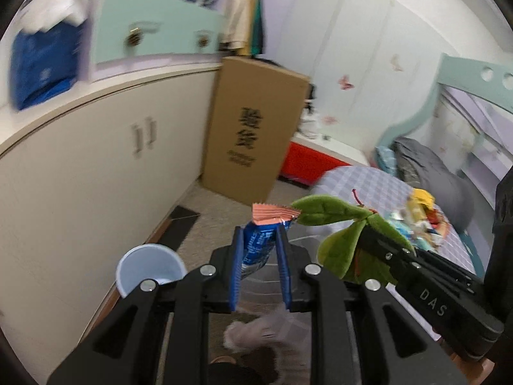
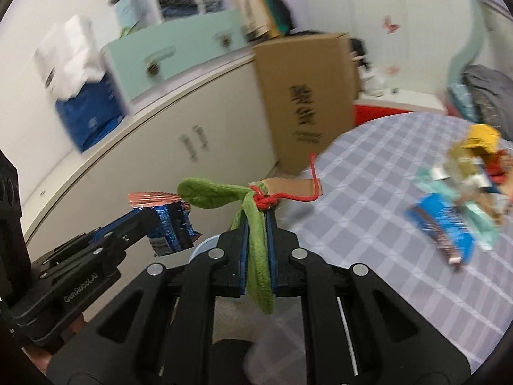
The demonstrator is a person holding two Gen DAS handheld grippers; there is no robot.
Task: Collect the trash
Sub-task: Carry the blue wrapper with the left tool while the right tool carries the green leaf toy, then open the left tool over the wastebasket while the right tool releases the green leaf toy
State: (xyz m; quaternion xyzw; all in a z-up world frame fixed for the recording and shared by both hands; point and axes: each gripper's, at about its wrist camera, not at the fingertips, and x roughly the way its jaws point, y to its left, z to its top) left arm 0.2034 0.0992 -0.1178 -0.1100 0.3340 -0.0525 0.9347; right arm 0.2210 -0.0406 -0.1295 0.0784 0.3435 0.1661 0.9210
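Note:
My left gripper (image 1: 259,234) is shut on a blue snack wrapper (image 1: 258,247) with a pink crimped end, held in the air over the floor beside the bed. The same wrapper (image 2: 170,224) shows in the right wrist view, at the left. My right gripper (image 2: 258,215) is shut on a green felt leaf piece (image 2: 256,240) tied with a red string (image 2: 307,192). The leaf piece (image 1: 330,215) also shows in the left wrist view, right of the wrapper. A pile of wrappers and packets (image 2: 465,186) lies on the checked bedsheet (image 2: 368,208).
A pale blue cup (image 1: 150,266) sits low at the left. A tall cardboard box (image 1: 253,128) leans against the cream cabinet (image 1: 96,160). A red bin (image 1: 307,160) stands behind the bed. Grey bedding (image 1: 426,166) lies at the bed's far end.

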